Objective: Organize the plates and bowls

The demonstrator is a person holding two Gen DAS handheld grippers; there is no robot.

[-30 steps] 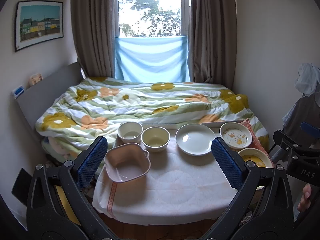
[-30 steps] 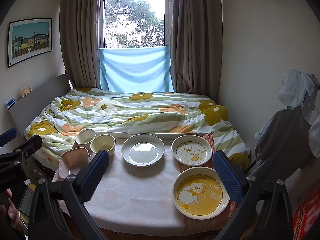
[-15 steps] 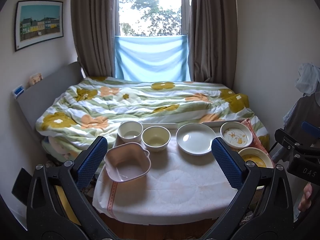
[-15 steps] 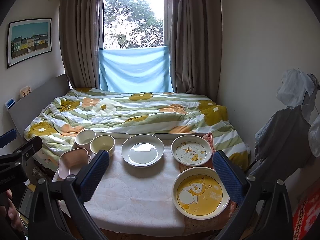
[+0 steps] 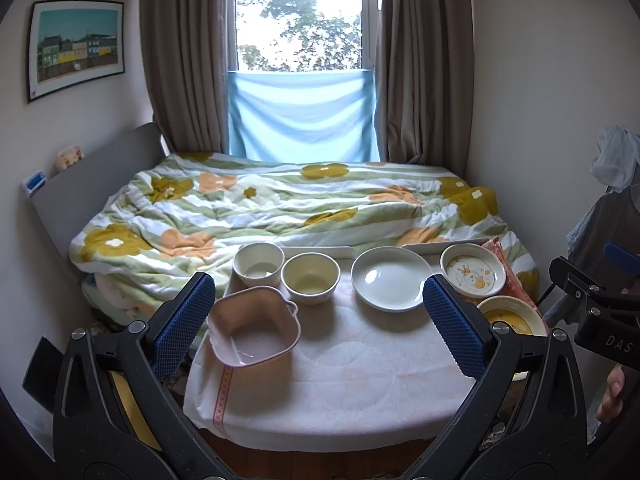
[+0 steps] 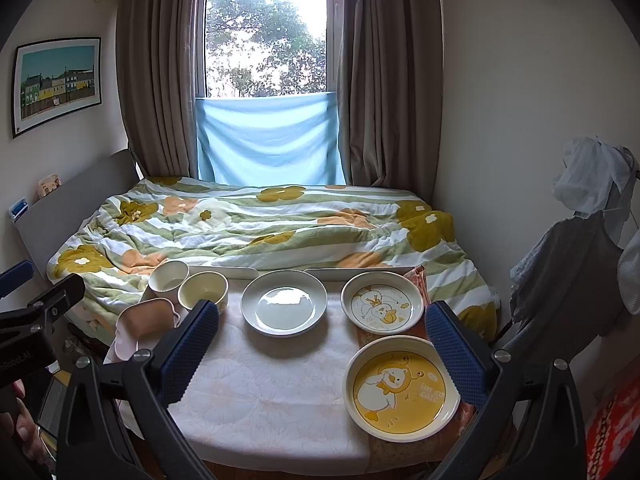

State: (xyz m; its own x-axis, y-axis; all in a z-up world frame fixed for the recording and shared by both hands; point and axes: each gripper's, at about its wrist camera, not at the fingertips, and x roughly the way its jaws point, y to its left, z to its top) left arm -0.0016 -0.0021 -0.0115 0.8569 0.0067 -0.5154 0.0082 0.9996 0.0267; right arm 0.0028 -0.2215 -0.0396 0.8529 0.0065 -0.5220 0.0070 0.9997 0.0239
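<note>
Both grippers held wide apart over a table set with bowls and plates, gripping nothing.

Left wrist view: the left gripper frames the pink square bowl, fully shown; the yellow duck plate is half hidden behind a finger. Right wrist view: the right gripper shows that plate whole, while the pink bowl is partly covered. The white plate sits mid-table.

Both wrist cams sit near front edge of desk, above it, facing across desk toward bed and window. Left cam sits toward left side, right cam toward right side. Shared: whole desk, white plate, bed, window. Each sees other's tongs at frame edge.
</note>
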